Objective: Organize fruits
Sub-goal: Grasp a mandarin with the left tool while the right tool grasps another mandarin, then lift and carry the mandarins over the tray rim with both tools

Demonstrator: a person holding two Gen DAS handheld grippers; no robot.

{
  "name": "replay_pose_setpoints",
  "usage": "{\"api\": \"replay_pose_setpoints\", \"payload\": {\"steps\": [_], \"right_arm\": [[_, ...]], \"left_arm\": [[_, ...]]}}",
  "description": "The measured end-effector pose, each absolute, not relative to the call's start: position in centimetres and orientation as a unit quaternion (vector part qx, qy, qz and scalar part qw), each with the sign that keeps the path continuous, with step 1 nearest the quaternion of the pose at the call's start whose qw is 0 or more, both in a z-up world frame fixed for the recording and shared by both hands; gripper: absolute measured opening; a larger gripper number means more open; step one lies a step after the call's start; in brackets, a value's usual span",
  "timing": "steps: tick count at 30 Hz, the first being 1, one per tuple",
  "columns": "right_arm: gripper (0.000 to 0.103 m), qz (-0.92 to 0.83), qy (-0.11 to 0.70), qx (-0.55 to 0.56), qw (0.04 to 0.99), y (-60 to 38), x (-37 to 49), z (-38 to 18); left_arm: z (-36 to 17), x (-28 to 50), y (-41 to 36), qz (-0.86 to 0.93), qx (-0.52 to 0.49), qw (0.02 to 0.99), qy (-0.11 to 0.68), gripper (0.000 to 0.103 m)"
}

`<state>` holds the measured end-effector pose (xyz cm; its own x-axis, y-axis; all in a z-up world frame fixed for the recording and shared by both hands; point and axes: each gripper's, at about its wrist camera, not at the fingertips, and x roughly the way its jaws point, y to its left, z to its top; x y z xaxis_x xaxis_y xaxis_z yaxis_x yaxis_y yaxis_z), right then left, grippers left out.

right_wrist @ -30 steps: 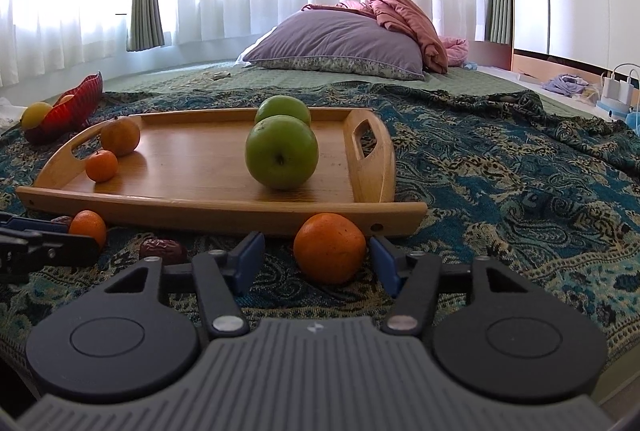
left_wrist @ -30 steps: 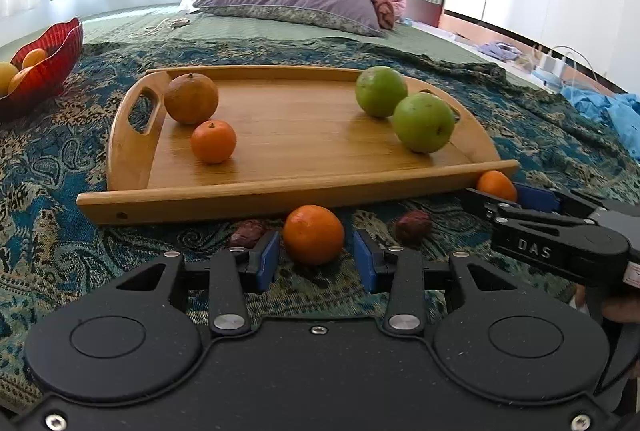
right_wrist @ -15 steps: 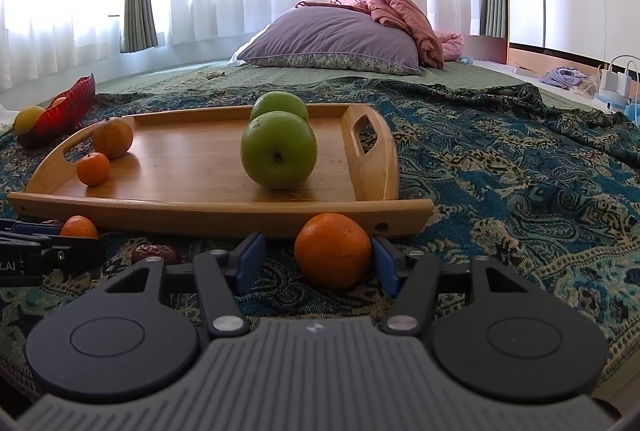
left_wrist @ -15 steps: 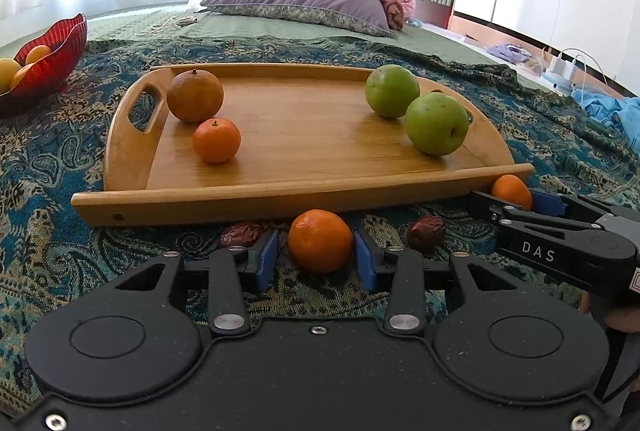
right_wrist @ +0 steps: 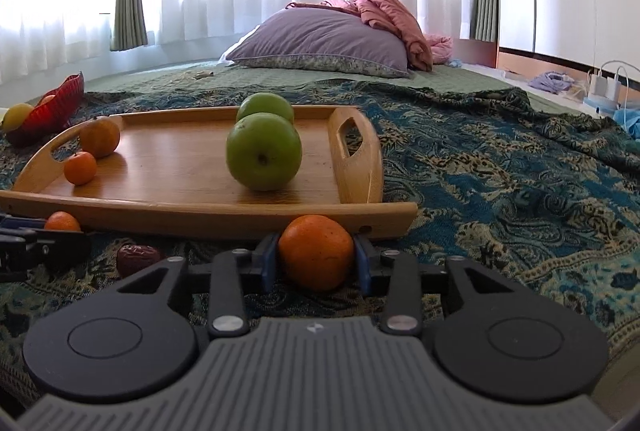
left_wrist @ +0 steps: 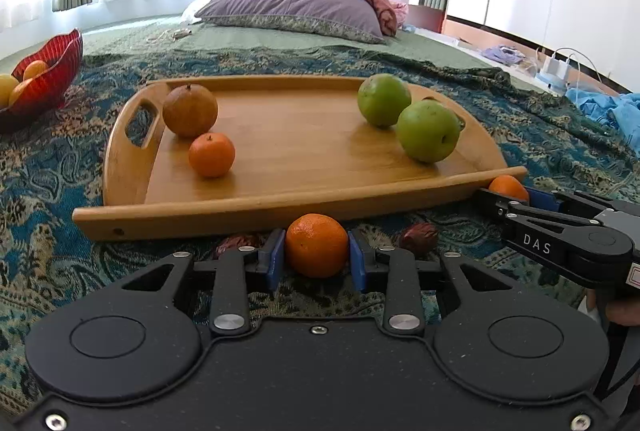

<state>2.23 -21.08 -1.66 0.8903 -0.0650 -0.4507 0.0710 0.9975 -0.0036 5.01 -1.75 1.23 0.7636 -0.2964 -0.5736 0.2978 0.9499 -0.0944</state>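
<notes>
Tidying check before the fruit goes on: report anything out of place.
Two dark dried fruits lie loose on the blanket, in front of the wooden tray, beside the orange. Nothing looks spilled or damaged.

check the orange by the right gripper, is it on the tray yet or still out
Still out. The orange lies on the patterned blanket before the wooden tray, between the closing right gripper pads.
</notes>
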Motion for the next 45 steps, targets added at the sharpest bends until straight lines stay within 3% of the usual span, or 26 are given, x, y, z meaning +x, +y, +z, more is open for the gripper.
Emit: {"api": "replay_pose_setpoints", "payload": {"steps": [13, 26, 45], "right_arm": [[0.042, -0.016, 0.179, -0.003, 0.984, -20.5, 3.0, 2.6], [0.042, 0.018, 0.195, -0.004, 0.981, -20.4, 11.0, 7.4], [0.042, 0.009, 0.345, 0.031, 0.938, -21.4, 24.8, 6.2]], "left_arm": [[6.0, 7.5, -0.8, -0.152, 0.007, 0.952, 0.266, 0.031], [10.2, 16.9, 1.9, -0.141, -0.012, 0.949, 0.281, 0.031], [6.5, 28.3, 2.2, -0.106, 0.009, 0.923, 0.369, 0.031]]}}
